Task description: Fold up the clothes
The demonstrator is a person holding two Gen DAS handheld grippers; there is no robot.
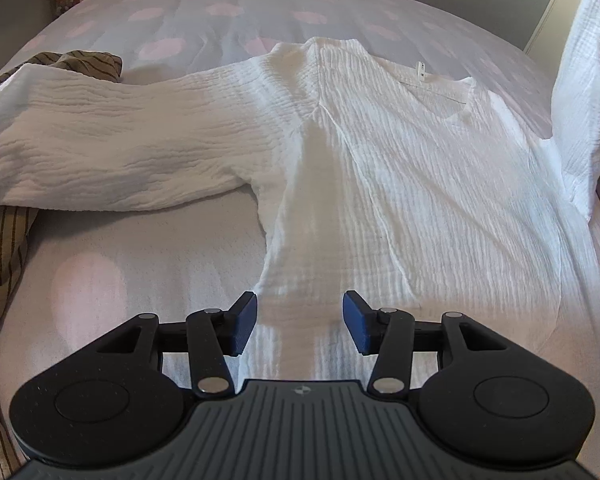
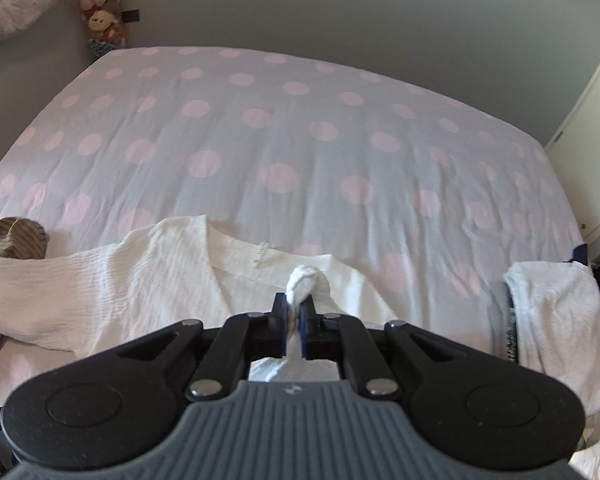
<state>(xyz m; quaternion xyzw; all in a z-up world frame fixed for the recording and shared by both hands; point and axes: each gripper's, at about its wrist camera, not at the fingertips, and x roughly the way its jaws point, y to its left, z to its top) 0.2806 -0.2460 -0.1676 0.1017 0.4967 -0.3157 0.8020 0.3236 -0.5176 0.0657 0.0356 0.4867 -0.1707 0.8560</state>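
**A:** Status? Where's the white shirt (image 1: pixel 380 168)?

**B:** Flat on the bed (image 2: pixel 300 128), near edge, collar toward 12 o'clock in the left wrist view. One sleeve (image 1: pixel 112 140) runs out to 9 o'clock, its cuff end lying on a striped brown cloth (image 1: pixel 4 248). The other sleeve is lifted, rising at 3 o'clock.

**A:** Grippers?

**B:** Right hand-held gripper (image 2: pixel 298 316) pressed together, pinching a bunched wad of the shirt's fabric. Left hand-held gripper (image 1: pixel 299 322) spread, nothing between the pads, hovering over the hem at 6 o'clock.

**A:** Handling?

**B:** Crinkled gauze, looks light and limp. No stiffness, so it will sag and drag from any single pinch. Textured weave, so slip looks unlikely. Best holds, I'd say: cuff, shoulder seam, hem corners. Pinch the edges, not mid-panel.

**A:** Room?

**B:** Plenty of bare bedsheet from 10 to 2 o'clock beyond the collar. Tight at 9 o'clock with the striped cloth, and at 3 o'clock in the right wrist view a folded pale garment (image 2: pixel 556 312) sits near the bed's edge. Fold inward, away from both.
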